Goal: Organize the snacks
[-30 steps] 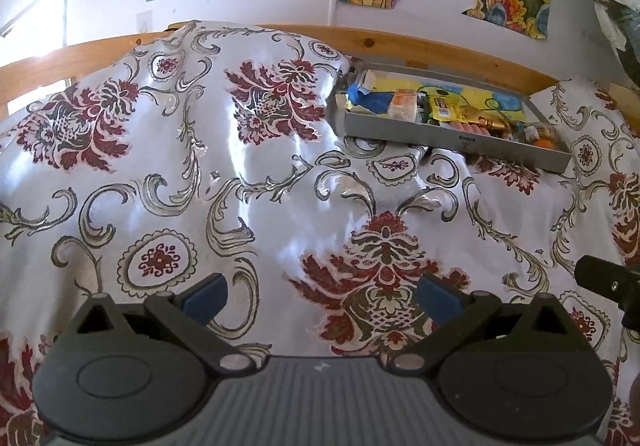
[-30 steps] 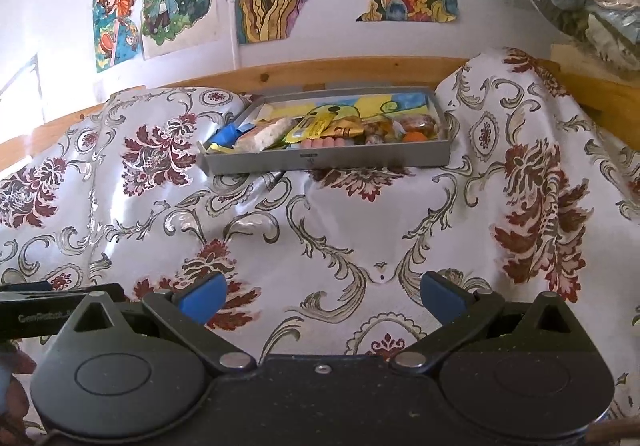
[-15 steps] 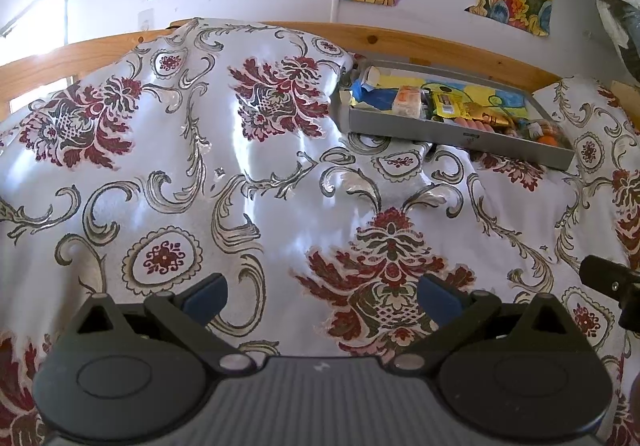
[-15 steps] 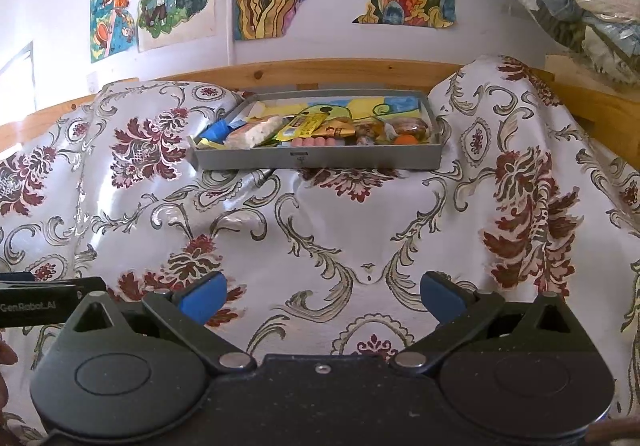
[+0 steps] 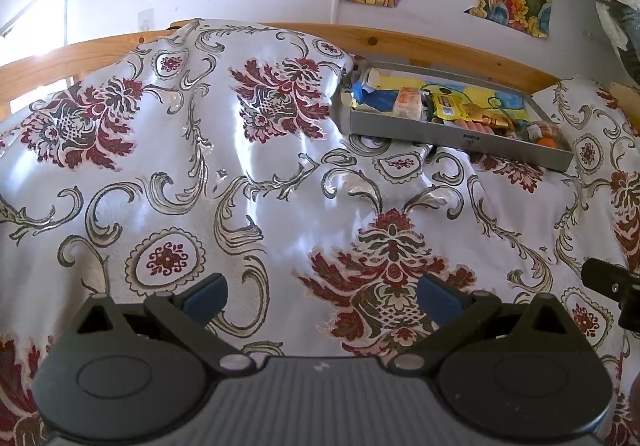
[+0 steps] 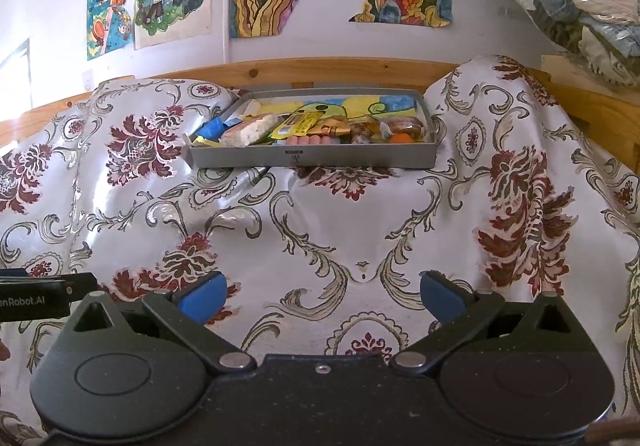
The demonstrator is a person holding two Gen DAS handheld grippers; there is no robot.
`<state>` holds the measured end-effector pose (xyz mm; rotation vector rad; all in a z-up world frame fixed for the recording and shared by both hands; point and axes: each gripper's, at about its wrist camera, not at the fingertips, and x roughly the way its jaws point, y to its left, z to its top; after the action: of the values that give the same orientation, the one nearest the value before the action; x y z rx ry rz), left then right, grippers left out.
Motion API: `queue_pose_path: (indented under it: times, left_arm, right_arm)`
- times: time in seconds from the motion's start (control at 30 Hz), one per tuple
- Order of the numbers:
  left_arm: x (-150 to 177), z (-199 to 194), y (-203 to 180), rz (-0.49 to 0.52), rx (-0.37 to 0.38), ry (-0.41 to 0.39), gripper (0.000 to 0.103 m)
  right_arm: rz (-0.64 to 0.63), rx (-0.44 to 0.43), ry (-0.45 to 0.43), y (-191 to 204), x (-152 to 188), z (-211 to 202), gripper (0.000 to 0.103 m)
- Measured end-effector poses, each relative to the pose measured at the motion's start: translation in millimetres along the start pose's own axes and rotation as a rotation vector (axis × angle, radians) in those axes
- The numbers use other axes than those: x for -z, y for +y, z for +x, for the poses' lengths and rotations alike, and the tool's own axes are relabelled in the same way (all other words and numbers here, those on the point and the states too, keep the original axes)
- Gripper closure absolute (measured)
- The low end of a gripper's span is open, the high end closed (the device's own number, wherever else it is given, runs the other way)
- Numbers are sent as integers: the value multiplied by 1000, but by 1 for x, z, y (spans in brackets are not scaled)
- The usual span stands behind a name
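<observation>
I have both claws spread wide and empty — the left gripper (image 5: 322, 292) and the right gripper (image 6: 320, 290) each hang over bare floral tablecloth (image 6: 320, 230), blue pads touching nothing. The grey snack tray (image 6: 312, 157) sits well ahead of me near the wooden rail (image 6: 320, 68), packed with wrapped snacks (image 6: 304, 124). Between my fingers and the tray's front wall lies open cloth — rumpled, rising in folds on either side.
</observation>
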<state>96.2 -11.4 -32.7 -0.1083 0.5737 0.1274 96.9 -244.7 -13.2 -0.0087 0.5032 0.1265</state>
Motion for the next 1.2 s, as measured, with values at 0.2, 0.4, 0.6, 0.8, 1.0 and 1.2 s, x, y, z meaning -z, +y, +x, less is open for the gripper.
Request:
queue_pose_path:
  times: [0.2,0.4,0.6,0.8,1.0,1.2]
  left_arm:
    - [0,0,0,0,0,2,0]
    - [0,0,-1,5,0,3,0]
    - [0,0,-1,5,1,4,0]
    - [0,0,-1,15,1,3,0]
    - [0,0,0,18,4,3,0]
    - [0,0,0,24,5,3,0]
  right_arm:
    - [0,1,0,0,0,0,1]
    - [0,1,1,0,0,0,1]
    - [0,1,1,0,0,0,1]
    - [1,1,2,0,0,1,1]
    - [2,1,4,0,1,1,1]
    - [1,0,6,0,2,2,1]
